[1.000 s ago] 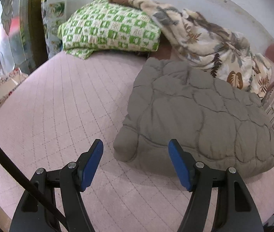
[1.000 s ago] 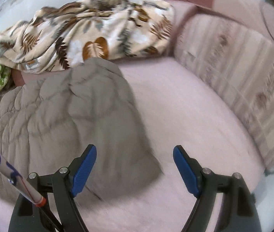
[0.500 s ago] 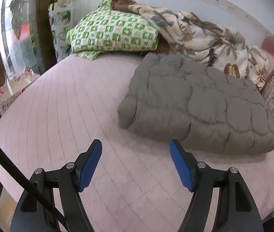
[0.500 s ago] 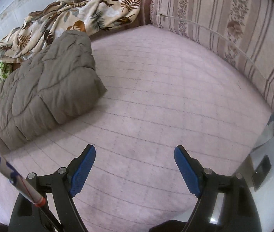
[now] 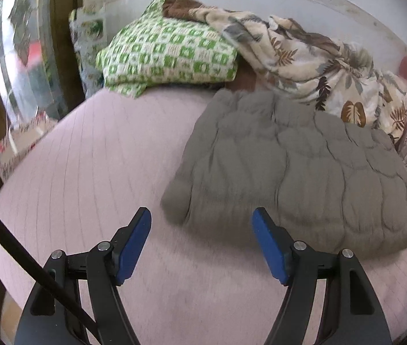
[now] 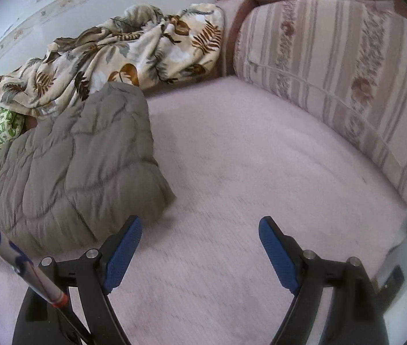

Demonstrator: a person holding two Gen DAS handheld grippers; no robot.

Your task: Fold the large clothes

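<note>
A grey quilted comforter (image 5: 298, 169) lies folded into a thick pad on the pink bed (image 5: 94, 166). It also shows in the right wrist view (image 6: 71, 169), at the left. My left gripper (image 5: 202, 230) is open and empty, just short of the comforter's near left corner. My right gripper (image 6: 197, 238) is open and empty, over bare pink bed, with its left finger (image 6: 122, 250) close to the comforter's near right corner.
A leaf-print blanket (image 5: 318, 66) lies bunched along the back wall, also in the right wrist view (image 6: 122, 57). A green checked pillow (image 5: 166, 54) sits at the back left. A striped cushion (image 6: 341, 86) lines the right side. A window (image 5: 22, 57) stands left of the bed.
Both grippers pulled back from the comforter half a second ago, then came in close to its near corners again. Both stay open and empty. The comforter has not moved.
</note>
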